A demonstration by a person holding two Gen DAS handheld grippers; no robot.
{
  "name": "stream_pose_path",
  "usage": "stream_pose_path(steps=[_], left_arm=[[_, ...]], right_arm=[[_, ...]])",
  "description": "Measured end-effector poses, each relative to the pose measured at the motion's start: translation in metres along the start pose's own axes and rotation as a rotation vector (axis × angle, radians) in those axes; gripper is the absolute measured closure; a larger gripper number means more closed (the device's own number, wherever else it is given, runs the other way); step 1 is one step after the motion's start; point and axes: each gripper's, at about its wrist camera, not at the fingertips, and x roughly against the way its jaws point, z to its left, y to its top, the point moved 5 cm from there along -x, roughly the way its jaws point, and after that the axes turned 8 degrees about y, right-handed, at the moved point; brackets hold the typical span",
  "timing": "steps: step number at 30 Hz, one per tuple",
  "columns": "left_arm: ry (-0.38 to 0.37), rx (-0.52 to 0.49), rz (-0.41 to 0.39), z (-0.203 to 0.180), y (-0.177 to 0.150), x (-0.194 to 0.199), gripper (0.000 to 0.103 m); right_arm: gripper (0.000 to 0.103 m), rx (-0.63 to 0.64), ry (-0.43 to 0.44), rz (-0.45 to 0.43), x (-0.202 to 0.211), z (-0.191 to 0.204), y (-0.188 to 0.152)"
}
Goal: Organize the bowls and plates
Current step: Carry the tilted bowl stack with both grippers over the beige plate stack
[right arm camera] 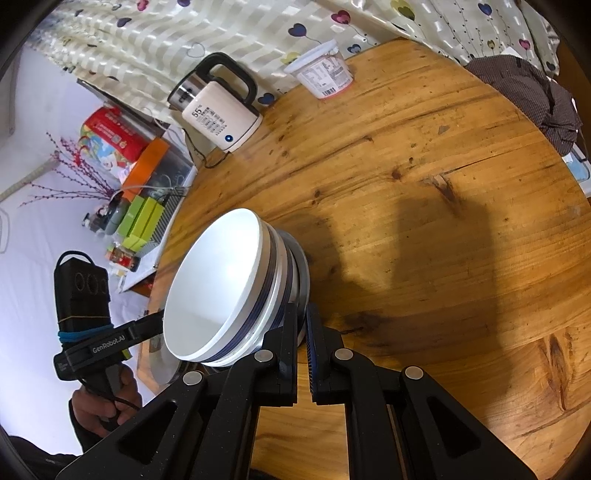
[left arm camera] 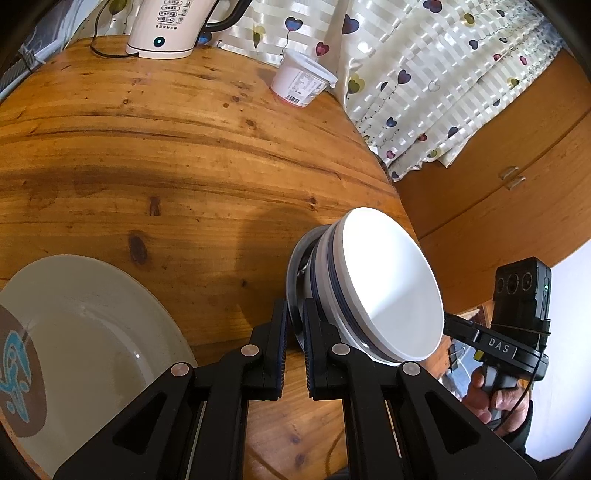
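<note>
A stack of white bowls point(left arm camera: 388, 288) point(right arm camera: 214, 288) with dark blue bands sits on a thin steel plate point(left arm camera: 295, 266) point(right arm camera: 303, 269) near the edge of the round wooden table point(left arm camera: 166, 155) point(right arm camera: 424, 221). My left gripper point(left arm camera: 293, 314) is shut on the plate's rim from one side. My right gripper point(right arm camera: 302, 317) is shut on the rim from the opposite side. Each view shows the other gripper's body and the hand holding it beyond the bowls. A pale plate point(left arm camera: 103, 332) with a brown and blue motif lies on the table at the lower left of the left wrist view. Whether the stack is lifted cannot be told.
An electric kettle point(left arm camera: 166, 29) point(right arm camera: 218, 110) with its cord and a white lidded tub point(left arm camera: 301, 79) point(right arm camera: 325, 70) stand at the table's far edge, by a heart-patterned curtain point(left arm camera: 424, 74). A dark checked cloth point(right arm camera: 535, 92) lies at one edge. Boxes and clutter point(right arm camera: 140, 192) sit beside the table.
</note>
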Motion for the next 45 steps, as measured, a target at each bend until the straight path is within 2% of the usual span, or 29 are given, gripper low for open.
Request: stream_pose_path(steps=[24,45], left_arm=[[0.019,0.028,-0.060,0.013,0.000,0.031,0.096],[0.056,0.094,-0.108,0.055,-0.008,0.062,0.096]], right_arm=[[0.096,0.067,0.021,0.013,-0.007,0.037,0.004],[0.096,0.138,0.047,0.075,-0.041,0.079,0.001]])
